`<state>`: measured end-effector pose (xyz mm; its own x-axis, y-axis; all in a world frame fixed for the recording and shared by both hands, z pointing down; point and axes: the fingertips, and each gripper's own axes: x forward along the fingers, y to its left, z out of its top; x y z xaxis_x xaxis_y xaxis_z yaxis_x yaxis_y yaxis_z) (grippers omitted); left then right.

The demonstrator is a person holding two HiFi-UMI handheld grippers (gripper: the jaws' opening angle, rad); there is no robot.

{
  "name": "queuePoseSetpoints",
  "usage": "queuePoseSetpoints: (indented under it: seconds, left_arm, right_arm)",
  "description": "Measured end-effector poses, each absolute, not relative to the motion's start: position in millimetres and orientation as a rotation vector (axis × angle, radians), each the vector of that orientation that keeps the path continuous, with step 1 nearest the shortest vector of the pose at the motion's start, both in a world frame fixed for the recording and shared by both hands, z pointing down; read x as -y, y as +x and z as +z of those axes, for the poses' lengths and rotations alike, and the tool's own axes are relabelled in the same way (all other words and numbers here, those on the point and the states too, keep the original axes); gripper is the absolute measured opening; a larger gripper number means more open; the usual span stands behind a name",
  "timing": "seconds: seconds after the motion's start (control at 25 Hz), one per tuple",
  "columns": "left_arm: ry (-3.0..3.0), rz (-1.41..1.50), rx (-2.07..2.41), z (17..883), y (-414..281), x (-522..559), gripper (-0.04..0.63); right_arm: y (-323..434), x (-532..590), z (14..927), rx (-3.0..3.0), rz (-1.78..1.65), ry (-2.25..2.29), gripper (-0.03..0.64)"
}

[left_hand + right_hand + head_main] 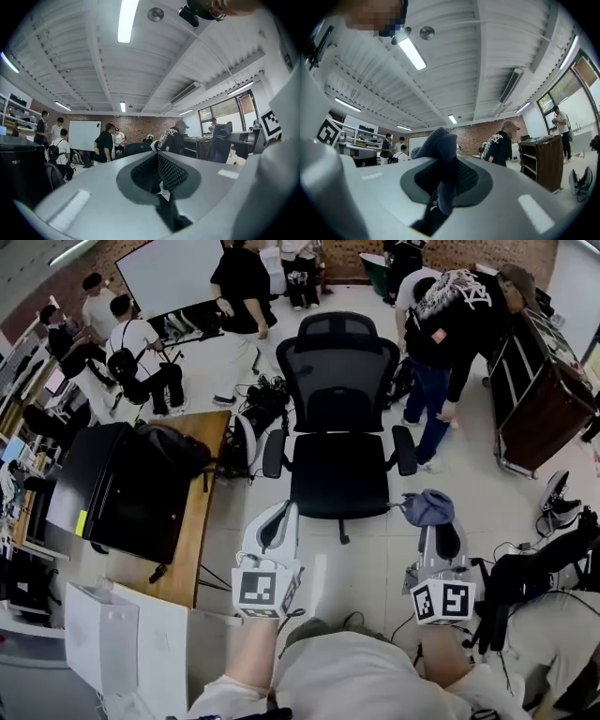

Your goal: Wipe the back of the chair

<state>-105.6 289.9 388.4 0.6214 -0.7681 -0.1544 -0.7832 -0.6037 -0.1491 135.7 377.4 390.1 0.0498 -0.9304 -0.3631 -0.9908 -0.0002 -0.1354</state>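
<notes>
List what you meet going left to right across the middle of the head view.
Long wooden table → black mesh office chair → crumpled blue-grey cloth → dark brown wooden cabinet.

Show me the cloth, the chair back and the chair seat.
cloth (pixel 428 507), head view, middle of the bunched blue fabric.
chair back (pixel 337 367), head view, centre of the black mesh.
chair seat (pixel 339 474), head view, middle of the cushion.
</notes>
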Motion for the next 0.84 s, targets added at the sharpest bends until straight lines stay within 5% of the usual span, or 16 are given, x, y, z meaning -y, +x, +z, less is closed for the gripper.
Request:
queuePoseSetpoints:
  seconds: [0.84]
  left_arm:
    - [-2.627,0.107,-1.296,402,-181,-340,0.071]
  right_arm:
    - [98,-440,379,-1.903,0.256,-2.002,0.046]
